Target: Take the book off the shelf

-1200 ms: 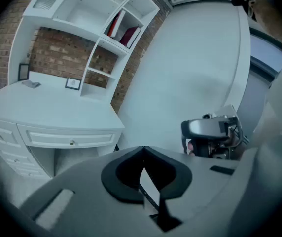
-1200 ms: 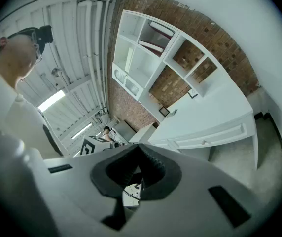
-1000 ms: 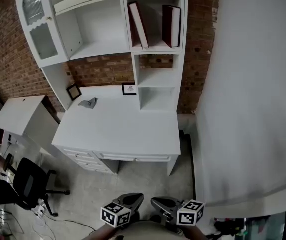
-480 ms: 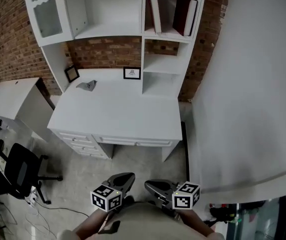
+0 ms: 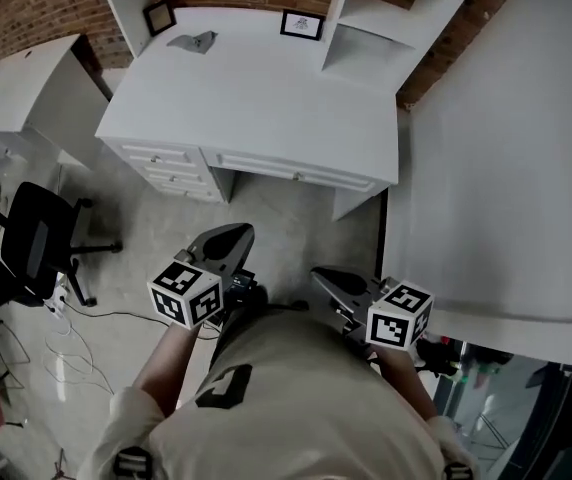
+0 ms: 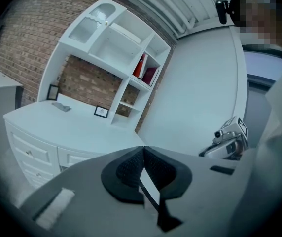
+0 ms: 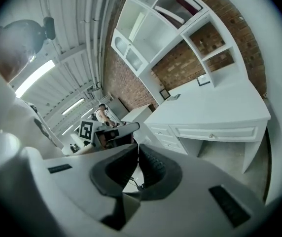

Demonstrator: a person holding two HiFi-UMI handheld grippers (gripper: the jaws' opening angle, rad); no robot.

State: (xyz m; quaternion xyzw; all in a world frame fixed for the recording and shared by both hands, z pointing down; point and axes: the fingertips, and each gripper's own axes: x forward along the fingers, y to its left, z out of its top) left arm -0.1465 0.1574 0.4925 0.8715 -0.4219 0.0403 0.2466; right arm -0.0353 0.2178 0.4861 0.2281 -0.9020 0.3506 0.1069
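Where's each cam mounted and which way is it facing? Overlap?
Head view: on the head, steeply down at floor and desk; shows torso, left hand-held gripper, right hand-held gripper.
Left gripper view: on the left one, along its shut jaws toward desk, shelf, books; right one shows at right.
Right gripper view: on the right one, along shut jaws toward desk and shelf; left one shows at left.
Shared: all three see the desk; both gripper views see the shelf.
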